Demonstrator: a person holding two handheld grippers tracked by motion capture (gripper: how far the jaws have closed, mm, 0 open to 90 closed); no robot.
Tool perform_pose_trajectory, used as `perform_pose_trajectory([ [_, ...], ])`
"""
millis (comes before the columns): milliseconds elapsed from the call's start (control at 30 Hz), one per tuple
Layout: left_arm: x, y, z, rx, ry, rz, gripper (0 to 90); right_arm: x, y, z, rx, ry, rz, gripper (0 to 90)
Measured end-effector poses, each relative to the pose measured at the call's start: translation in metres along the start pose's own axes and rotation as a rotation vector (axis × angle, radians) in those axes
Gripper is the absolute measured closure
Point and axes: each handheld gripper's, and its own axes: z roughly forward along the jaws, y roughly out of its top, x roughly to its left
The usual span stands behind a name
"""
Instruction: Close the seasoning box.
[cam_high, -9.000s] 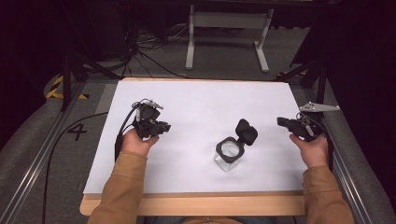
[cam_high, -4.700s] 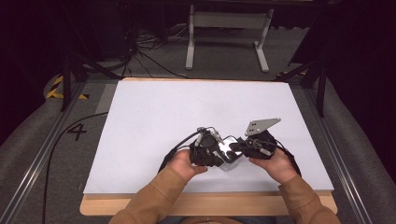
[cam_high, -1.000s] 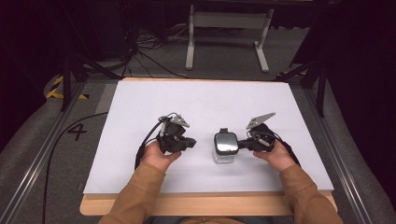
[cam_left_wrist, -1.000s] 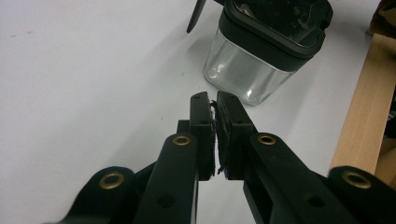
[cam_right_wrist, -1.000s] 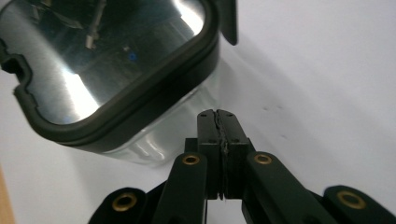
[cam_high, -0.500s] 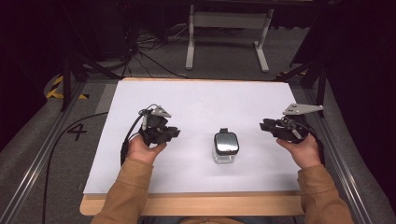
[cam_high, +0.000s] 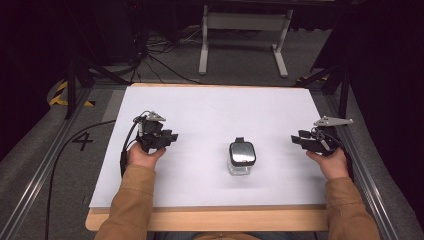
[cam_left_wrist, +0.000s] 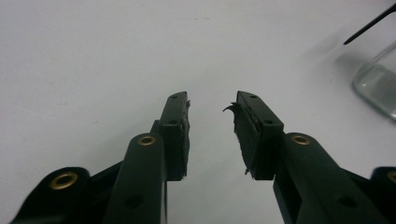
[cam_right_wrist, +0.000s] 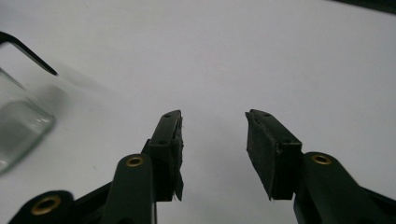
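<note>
The small clear glass jar with a black flip lid (cam_high: 242, 159) stands shut on the white worktop (cam_high: 210, 110), between the left tongs (cam_high: 169, 138) and right tongs (cam_high: 299, 140), whose jaws have just been opening and hold nothing.

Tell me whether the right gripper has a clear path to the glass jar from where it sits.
Probably yes. The right gripper is open with nothing between its jaws, and only bare white table lies between it and the lidded glass jar. The left gripper is off on the far side.

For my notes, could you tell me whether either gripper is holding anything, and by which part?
Nothing is held: the left gripper and right gripper have just been opening, empty, apart from the closed jar.
</note>
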Motion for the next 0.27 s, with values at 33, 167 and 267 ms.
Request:
perform_pose_trajectory([
  [33, 0.001, -0.002, 0.003, 0.001, -0.002, 0.002, 64.5, -0.002, -0.003, 0.003, 0.011, -0.005, 0.007, 54.5],
  [167, 0.003, -0.005, 0.014, 0.029, -0.014, -0.003, 61.5, -0.006, -0.013, 0.015, 0.044, -0.008, 0.035, 51.8],
  [267, 0.000, -0.004, 0.017, 0.025, -0.024, 0.001, 58.7, -0.006, -0.015, 0.019, 0.058, -0.012, 0.011, 50.3],
])
